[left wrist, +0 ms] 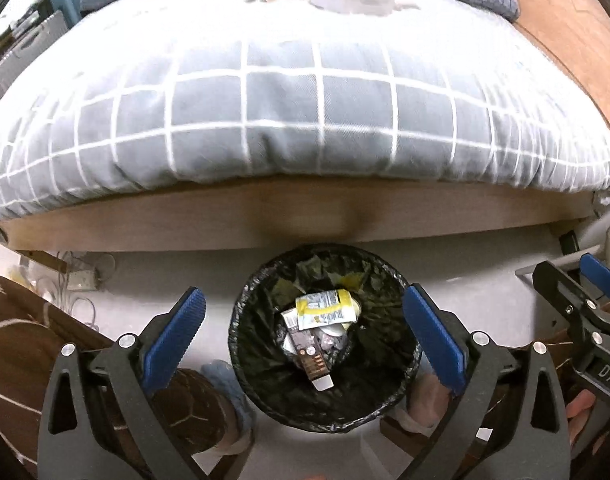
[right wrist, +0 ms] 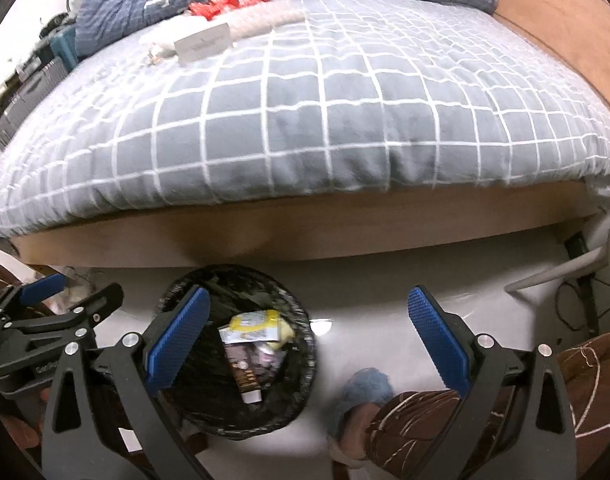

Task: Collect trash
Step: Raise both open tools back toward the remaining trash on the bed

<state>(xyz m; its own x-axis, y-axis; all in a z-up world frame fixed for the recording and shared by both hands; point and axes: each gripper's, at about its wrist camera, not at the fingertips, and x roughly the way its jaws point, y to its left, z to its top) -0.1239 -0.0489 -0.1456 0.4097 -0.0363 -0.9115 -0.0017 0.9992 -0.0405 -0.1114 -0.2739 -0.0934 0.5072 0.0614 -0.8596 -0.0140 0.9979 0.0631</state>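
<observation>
A round bin with a black bag (left wrist: 261, 384) stands on the floor by the bed. A yellow and white wrapper (left wrist: 323, 308) and a dark brown packet (left wrist: 311, 360) lie inside it. My left gripper (left wrist: 303, 296) hangs above the bin, open wide, with nothing between its blue pads. My right gripper (right wrist: 308, 296) is open and empty too, above the floor just right of the bin (right wrist: 209, 388). On the bed lie a white box (right wrist: 203, 44), red wrappers (right wrist: 221, 0) and a crumpled scrap (right wrist: 159, 50).
The bed has a grey checked duvet (left wrist: 305, 112) and a wooden frame (left wrist: 265, 216). A person's legs in brown trousers (right wrist: 425, 420) and blue slippers (left wrist: 225, 376) flank the bin. Cables and a socket strip (left wrist: 81, 280) lie under the bed at left.
</observation>
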